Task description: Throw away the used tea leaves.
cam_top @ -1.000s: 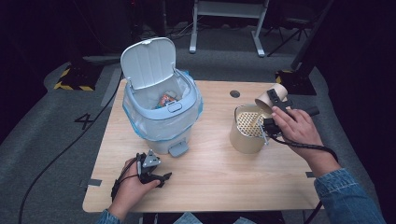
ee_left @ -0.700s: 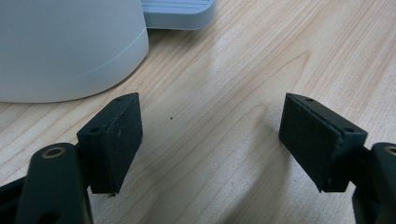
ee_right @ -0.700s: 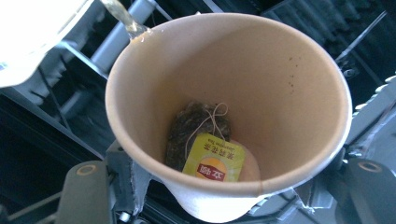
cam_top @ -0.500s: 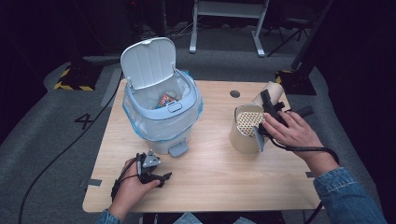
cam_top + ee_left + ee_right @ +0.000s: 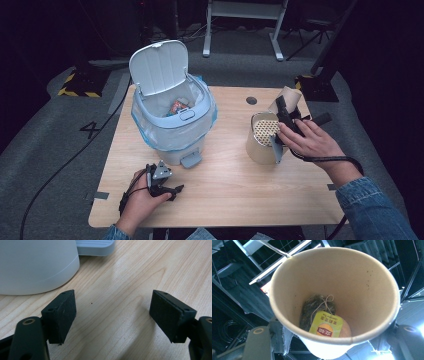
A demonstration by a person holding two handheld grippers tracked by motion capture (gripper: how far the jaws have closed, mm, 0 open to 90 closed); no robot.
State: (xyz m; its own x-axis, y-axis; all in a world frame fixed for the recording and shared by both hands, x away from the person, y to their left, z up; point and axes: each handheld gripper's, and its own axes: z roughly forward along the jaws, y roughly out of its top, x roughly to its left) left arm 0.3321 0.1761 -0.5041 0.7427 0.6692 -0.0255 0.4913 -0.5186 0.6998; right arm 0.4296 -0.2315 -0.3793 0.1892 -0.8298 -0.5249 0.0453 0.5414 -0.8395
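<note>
My right gripper (image 5: 284, 106) is shut on a tan paper cup (image 5: 288, 96), held tilted above the far rim of a tan container (image 5: 258, 146) with a perforated strainer top (image 5: 267, 129). In the right gripper view the paper cup (image 5: 362, 285) opens toward the camera between the jaws of my right gripper (image 5: 334, 346). A wet tea bag (image 5: 315, 308) with a yellow tag (image 5: 325, 326) lies at its bottom. My left gripper (image 5: 169, 189) rests on the table near the front edge. In its own view the left gripper (image 5: 113, 312) is open over bare wood.
A pale blue pedal bin (image 5: 172, 127) stands at the table's (image 5: 225, 190) back left with its lid (image 5: 159, 67) up. Some colourful rubbish (image 5: 177, 106) lies inside it. Its pedal (image 5: 190, 160) points toward my left gripper. The bin's base (image 5: 35, 265) is close by in the left gripper view.
The right hand has shifted a little left over the strainer container, turning the cup with it. The left gripper has stayed put.
</note>
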